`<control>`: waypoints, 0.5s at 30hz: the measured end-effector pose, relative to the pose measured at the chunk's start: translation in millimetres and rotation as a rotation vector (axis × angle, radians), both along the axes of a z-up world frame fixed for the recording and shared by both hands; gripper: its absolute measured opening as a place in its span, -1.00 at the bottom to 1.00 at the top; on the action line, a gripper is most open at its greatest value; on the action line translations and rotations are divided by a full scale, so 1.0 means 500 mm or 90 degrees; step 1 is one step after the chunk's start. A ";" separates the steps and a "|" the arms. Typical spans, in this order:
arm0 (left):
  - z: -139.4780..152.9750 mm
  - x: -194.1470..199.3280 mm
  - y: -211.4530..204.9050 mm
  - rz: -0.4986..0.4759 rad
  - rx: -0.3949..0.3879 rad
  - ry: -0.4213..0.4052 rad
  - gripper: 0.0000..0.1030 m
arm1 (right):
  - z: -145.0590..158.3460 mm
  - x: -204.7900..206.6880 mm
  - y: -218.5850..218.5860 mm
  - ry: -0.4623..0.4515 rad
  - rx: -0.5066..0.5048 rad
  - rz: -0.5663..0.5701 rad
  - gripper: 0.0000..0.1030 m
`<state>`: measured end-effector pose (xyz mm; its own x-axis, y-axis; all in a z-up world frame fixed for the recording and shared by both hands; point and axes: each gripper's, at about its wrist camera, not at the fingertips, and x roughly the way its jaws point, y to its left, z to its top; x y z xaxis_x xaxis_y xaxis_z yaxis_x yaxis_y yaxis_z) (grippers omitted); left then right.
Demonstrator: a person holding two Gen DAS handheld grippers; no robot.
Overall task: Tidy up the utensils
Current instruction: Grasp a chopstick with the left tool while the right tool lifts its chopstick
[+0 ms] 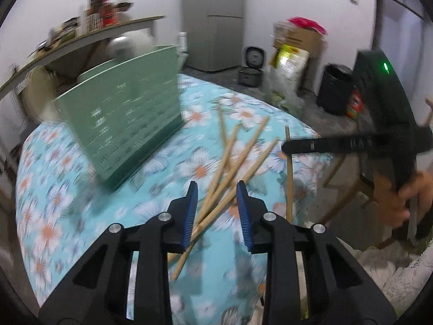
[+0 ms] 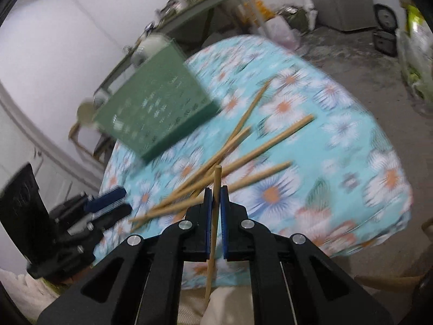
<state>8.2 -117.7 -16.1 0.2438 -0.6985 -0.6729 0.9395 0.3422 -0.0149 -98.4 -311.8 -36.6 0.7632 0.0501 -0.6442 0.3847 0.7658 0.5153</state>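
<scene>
Several wooden chopsticks [image 1: 235, 159] lie crossed in a loose pile on the floral tablecloth [image 1: 67, 203]; the pile also shows in the right wrist view [image 2: 243, 146]. A green slotted utensil holder [image 1: 127, 119] stands behind them, also in the right wrist view [image 2: 159, 105]. My left gripper [image 1: 217, 192] is open just above the near ends of the pile. My right gripper [image 2: 216, 189] is shut on a single chopstick [image 2: 213, 224], held roughly upright at the table's near edge; it shows in the left wrist view [image 1: 289, 173] too.
The round table carries a turquoise flower cloth [image 2: 351, 146]. A shelf with jars [image 1: 89, 27] stands behind, a grey fridge [image 1: 213, 19] at the back wall. A rice cooker [image 1: 251, 67], bags [image 1: 292, 62] and a black bin [image 1: 335, 89] sit on the floor.
</scene>
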 end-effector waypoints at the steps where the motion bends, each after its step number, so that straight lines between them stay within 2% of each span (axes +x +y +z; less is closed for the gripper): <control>1: 0.000 -0.004 -0.015 -0.014 0.005 -0.003 -0.50 | 0.003 -0.011 -0.021 -0.008 0.006 -0.013 -0.88; 7: -0.009 -0.015 -0.120 -0.100 0.039 -0.008 -0.55 | 0.010 -0.049 -0.108 -0.049 0.045 -0.058 -0.88; 15: -0.049 -0.033 -0.233 -0.168 0.105 0.001 -0.64 | -0.008 -0.058 -0.177 -0.076 0.085 -0.085 -0.88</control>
<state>-8.2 -234.2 -40.7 0.0673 -0.6192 -0.7823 0.9963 0.0839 0.0193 -127.5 -400.5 -40.6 0.8389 0.0225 -0.5438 0.4086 0.6341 0.6565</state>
